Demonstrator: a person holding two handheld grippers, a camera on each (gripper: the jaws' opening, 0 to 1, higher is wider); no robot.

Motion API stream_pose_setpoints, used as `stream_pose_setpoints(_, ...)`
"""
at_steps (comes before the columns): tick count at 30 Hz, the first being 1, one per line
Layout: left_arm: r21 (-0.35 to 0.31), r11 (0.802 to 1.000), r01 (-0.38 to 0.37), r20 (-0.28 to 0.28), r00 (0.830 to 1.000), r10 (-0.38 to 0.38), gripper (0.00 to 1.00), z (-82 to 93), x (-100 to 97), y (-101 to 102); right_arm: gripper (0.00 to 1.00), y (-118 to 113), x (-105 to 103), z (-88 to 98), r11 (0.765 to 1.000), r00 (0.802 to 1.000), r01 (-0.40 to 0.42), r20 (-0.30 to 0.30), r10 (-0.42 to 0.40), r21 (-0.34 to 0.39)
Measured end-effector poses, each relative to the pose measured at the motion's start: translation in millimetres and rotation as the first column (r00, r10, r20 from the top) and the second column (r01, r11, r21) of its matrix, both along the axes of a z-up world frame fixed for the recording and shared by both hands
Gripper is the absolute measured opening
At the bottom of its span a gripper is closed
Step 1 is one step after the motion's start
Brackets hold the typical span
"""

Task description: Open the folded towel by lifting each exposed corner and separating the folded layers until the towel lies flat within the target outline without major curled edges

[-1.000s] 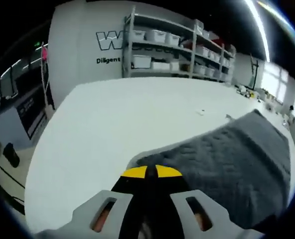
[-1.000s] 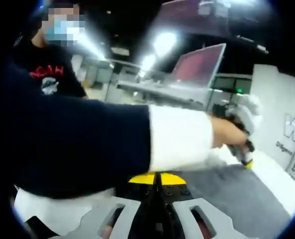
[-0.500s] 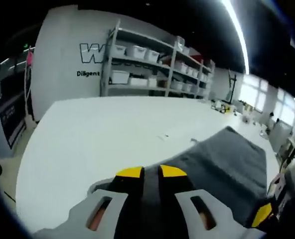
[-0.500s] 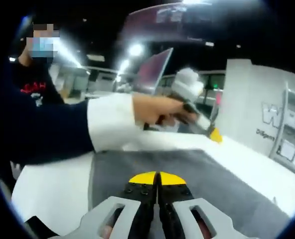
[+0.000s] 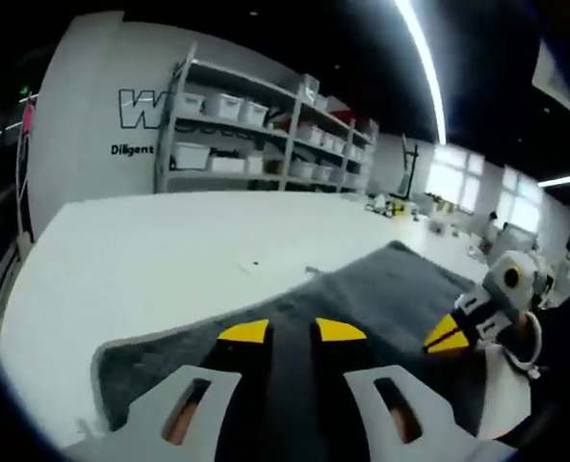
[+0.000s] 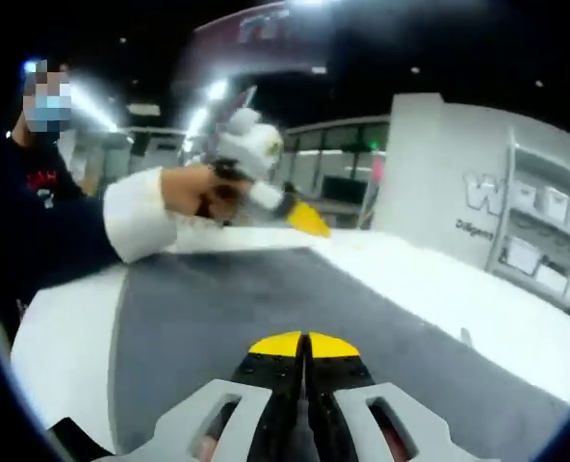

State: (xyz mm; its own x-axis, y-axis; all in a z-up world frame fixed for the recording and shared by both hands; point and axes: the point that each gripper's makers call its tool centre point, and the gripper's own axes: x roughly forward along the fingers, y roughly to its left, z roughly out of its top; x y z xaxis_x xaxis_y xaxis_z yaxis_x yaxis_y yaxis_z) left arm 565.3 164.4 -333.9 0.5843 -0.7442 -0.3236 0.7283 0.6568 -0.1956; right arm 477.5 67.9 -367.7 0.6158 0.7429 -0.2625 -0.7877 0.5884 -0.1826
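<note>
From my remote seat, my left gripper (image 5: 292, 330) had its yellow-tipped jaws parted narrowly with dark cloth seeming to run between them, though I could not tell whether they truly pinched it; the grey towel (image 5: 381, 289) lay spread on the white tabletop (image 5: 150, 250), its near-left edge just ahead of those jaws. My right gripper (image 6: 304, 345) hovered low over the towel (image 6: 266, 298) with its jaws pressed together and nothing visibly between them; I judged that a loose left hold could let the edge drop and curl, and that pulling sideways might drag the cloth askew.
</note>
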Motion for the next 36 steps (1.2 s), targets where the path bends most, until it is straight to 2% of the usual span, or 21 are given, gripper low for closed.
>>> stream_pose_setpoints(3,0.017,1.0,0.007,-0.009,1.0,-0.007,0.15,-9.9,-4.7,-8,0.0,-24,10,-7.7,0.998,0.998,0.055,0.009,-0.054,-0.035)
stream_pose_setpoints(6,0.019,0.999,0.026,-0.05,0.998,-0.025,0.15,-20.4,-11.3,-15,0.0,-42,19,-14.3,0.994,0.996,0.087,0.014,-0.086,-0.06)
stream_pose_setpoints(9,0.029,0.999,0.028,-0.044,0.999,-0.027,0.15,-22.8,-14.0,-20,0.0,-58,23,-15.8,0.992,0.993,0.114,0.009,-0.114,-0.054)
stream_pose_setpoints(14,0.053,0.998,0.046,-0.041,0.998,-0.044,0.15,-28.6,-21.0,-29,0.0,-74,29,-28.1,0.985,0.989,0.143,-0.009,-0.145,-0.093)
stream_pose_setpoints(19,0.062,0.995,0.072,-0.045,0.997,-0.069,0.15,-31.7,-32.3,-39,0.0,-85,31,-22.4,0.986,0.986,0.157,-0.038,-0.159,-0.06)
stream_pose_setpoints(21,0.057,0.995,0.078,-0.049,0.996,-0.075,0.19,-34.2,-35.2,-42,0.11,-89,31,-21.0,0.986,0.986,0.158,-0.043,-0.161,-0.055)
stream_pose_setpoints(23,0.063,0.995,0.082,-0.04,0.996,-0.079,0.23,-38.2,-39.6,-45,0.19,-94,32,-20.7,0.985,0.985,0.161,-0.051,-0.164,-0.056)
stream_pose_setpoints(29,0.114,0.989,0.091,-0.012,0.996,-0.091,0.42,-46.8,-42.0,-44,0.33,-104,30,-29.0,0.986,0.981,0.153,-0.105,-0.16,-0.072)
stream_pose_setpoints(31,0.102,0.986,0.129,0.008,0.991,-0.13,0.43,-45.6,-46.3,-50,0.35,-109,29,-28.4,0.985,0.981,0.155,-0.105,-0.163,-0.078)
stream_pose_setpoints(33,0.083,0.984,0.158,0.001,0.987,-0.159,0.5,-46.0,-49.9,-56,0.39,-114,29,-28.2,0.985,0.981,0.154,-0.107,-0.162,-0.081)
stream_pose_setpoints(36,0.174,0.965,0.198,0.02,0.979,-0.205,0.56,-55.3,-56.8,-61,0.43,-129,31,-27.5,0.983,0.973,0.176,-0.143,-0.181,-0.047)
